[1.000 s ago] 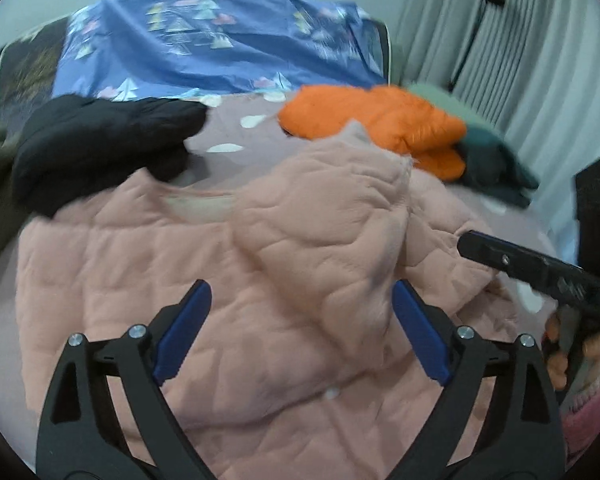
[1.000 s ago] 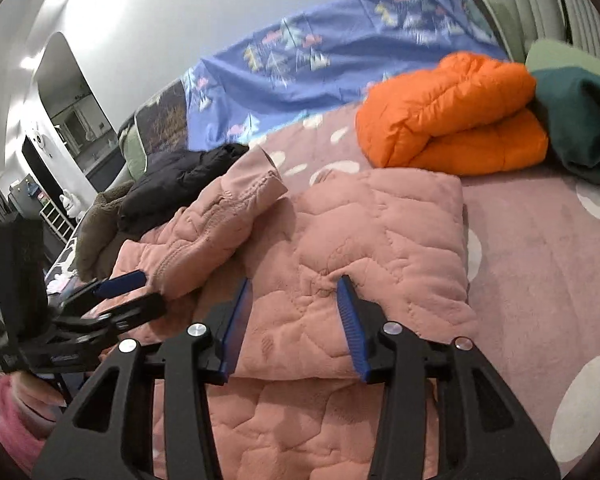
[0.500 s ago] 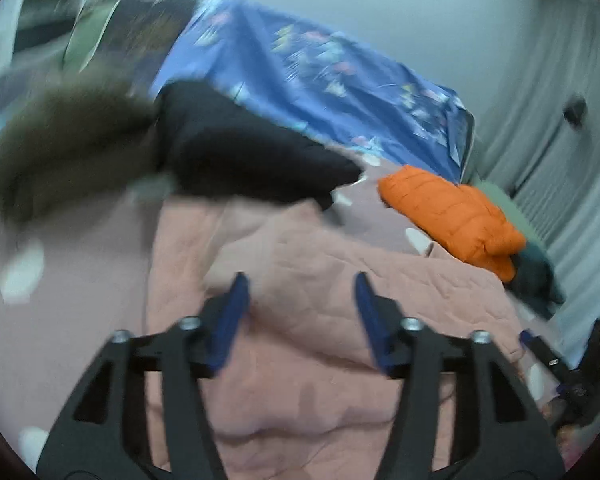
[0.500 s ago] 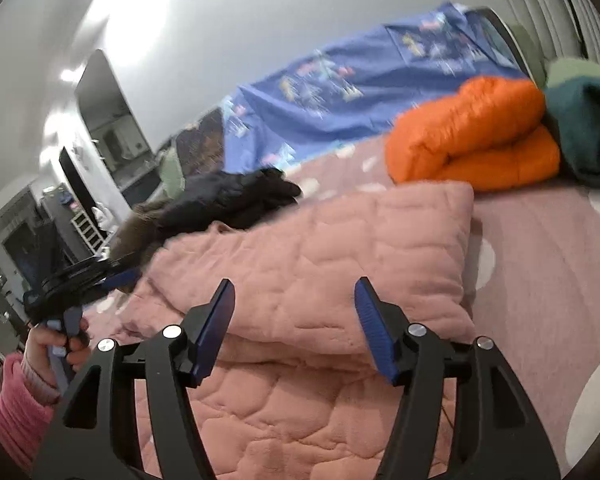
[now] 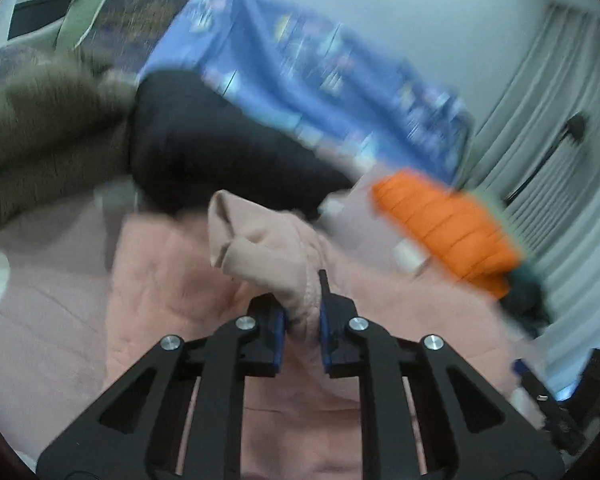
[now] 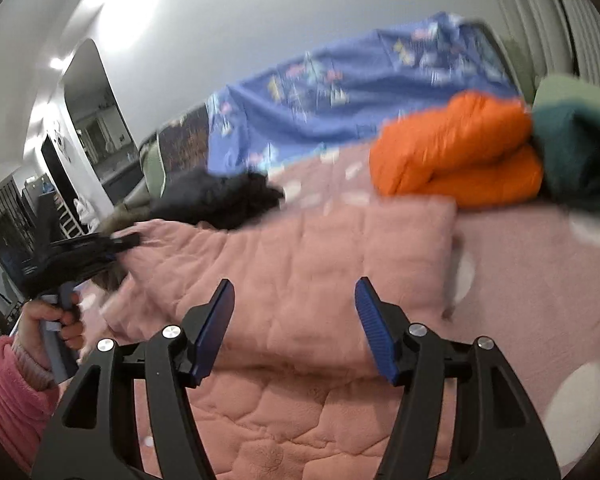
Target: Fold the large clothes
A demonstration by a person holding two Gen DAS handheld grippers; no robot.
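A pink quilted garment [image 6: 332, 256] lies spread on the bed, partly folded over itself. My left gripper [image 5: 303, 332] is shut on a bunched sleeve or cuff of the pink garment [image 5: 268, 252], held up in front of the camera. In the right wrist view the left gripper [image 6: 80, 252] sits at the garment's left edge, held by a hand in a pink sleeve. My right gripper [image 6: 296, 324] is open and empty, just above the garment's folded part.
A folded orange puffer jacket [image 6: 460, 152] and a dark green garment [image 6: 576, 148] lie at the back right. A black jacket [image 5: 220, 152] and an olive furry coat [image 5: 44, 136] lie at the back left. A blue patterned sheet [image 6: 340, 92] covers the headboard.
My left gripper swung left and closed on the pink garment's sleeve, lifting it. My right gripper opened wider and let the fold lie flat.
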